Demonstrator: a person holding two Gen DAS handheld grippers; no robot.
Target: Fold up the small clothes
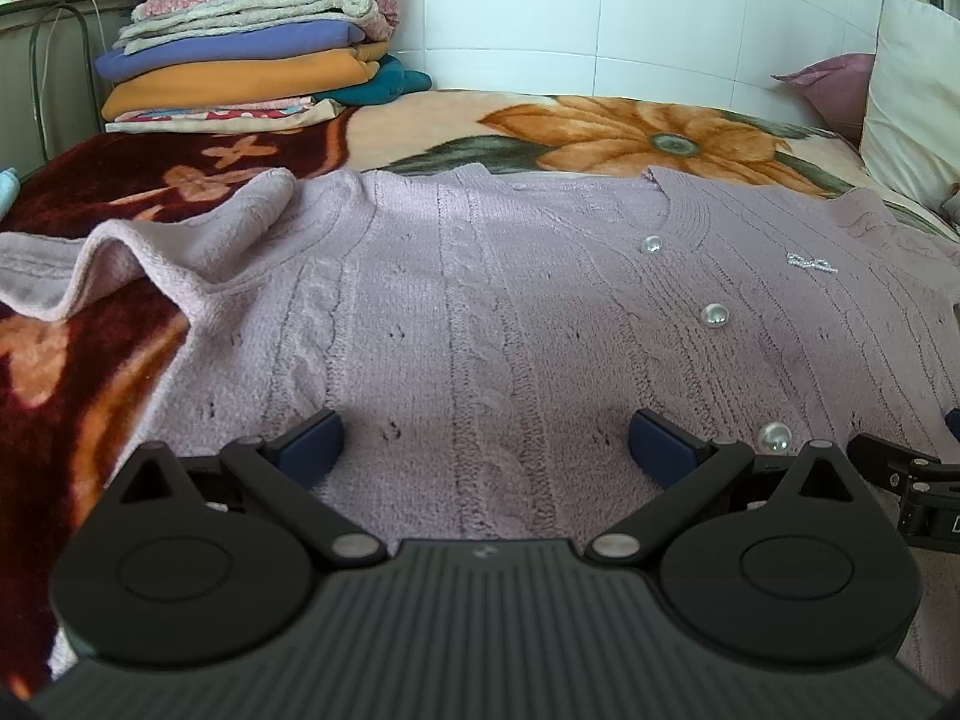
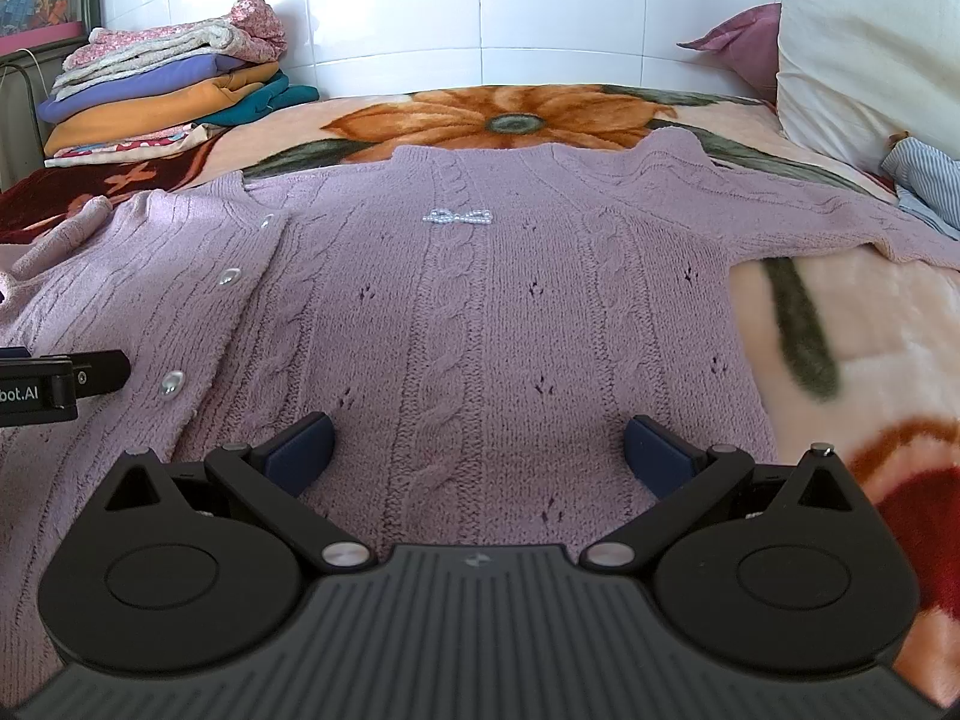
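Note:
A lilac cable-knit cardigan (image 1: 480,300) (image 2: 492,312) with pearl buttons (image 1: 714,315) and a small pearl bow (image 2: 457,217) lies spread front-up on a floral blanket. Its left sleeve (image 1: 150,240) is rumpled and partly folded over; its right sleeve (image 2: 840,210) stretches out flat. My left gripper (image 1: 483,444) hovers over the cardigan's lower left half, open, nothing between its blue pads. My right gripper (image 2: 477,450) hovers over the lower right half, open as well. Each gripper's edge shows in the other's view, the right gripper (image 1: 912,480) and the left gripper (image 2: 54,384).
A stack of folded clothes (image 1: 252,54) (image 2: 162,84) sits at the bed's far left corner by a tiled wall. A white pillow (image 2: 870,48) and a pink cushion (image 2: 744,36) lean at the far right, with a striped blue garment (image 2: 930,180) beside them. The floral blanket (image 2: 870,360) covers the bed.

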